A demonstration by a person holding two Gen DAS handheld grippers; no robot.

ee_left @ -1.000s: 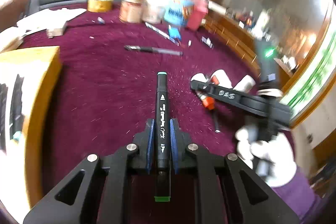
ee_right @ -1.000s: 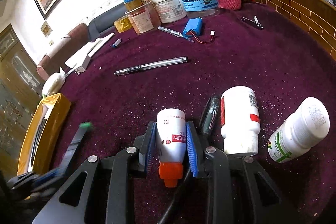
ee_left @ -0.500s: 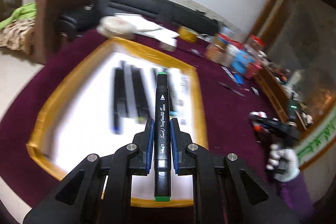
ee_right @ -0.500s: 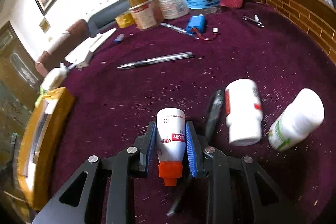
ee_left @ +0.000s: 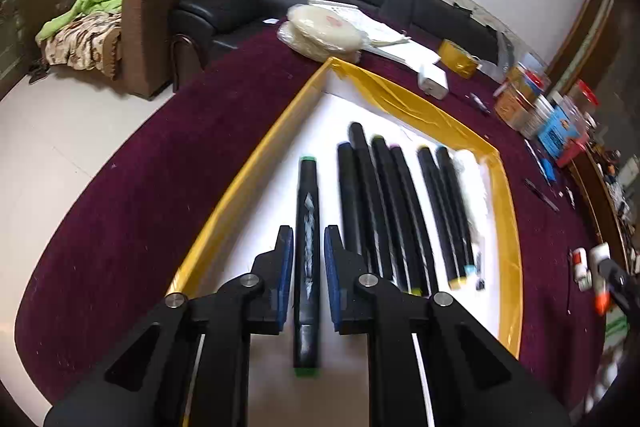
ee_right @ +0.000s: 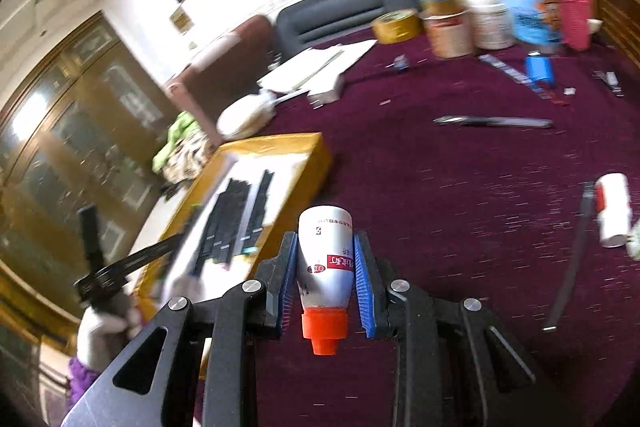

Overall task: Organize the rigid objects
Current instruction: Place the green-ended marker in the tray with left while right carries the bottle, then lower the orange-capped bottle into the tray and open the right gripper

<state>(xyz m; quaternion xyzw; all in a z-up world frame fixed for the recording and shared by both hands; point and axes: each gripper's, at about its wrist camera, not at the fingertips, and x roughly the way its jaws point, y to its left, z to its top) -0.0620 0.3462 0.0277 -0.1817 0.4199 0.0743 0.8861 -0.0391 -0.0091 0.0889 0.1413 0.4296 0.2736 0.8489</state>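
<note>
Left wrist view: left gripper (ee_left: 308,259) fingers apart around a light, stiff marker (ee_left: 307,247) in the tray (ee_left: 248,171); right gripper (ee_right: 325,267) clamps a smooth, slippery bottle (ee_right: 326,255) mid-body

A: Where is the green-capped marker (ee_left: 307,251) lying, and in what pose?

B: The black marker is lying flat on the white floor of the yellow-rimmed tray (ee_left: 256,163), pointing away, just left of a row of black markers (ee_left: 400,211) lying side by side.

A: And the white bottle (ee_right: 326,263)?

B: It is pointing its orange cap toward the camera, base facing far, above the maroon cloth right of the tray. A second white bottle (ee_right: 612,209) is lying at far right.
</note>
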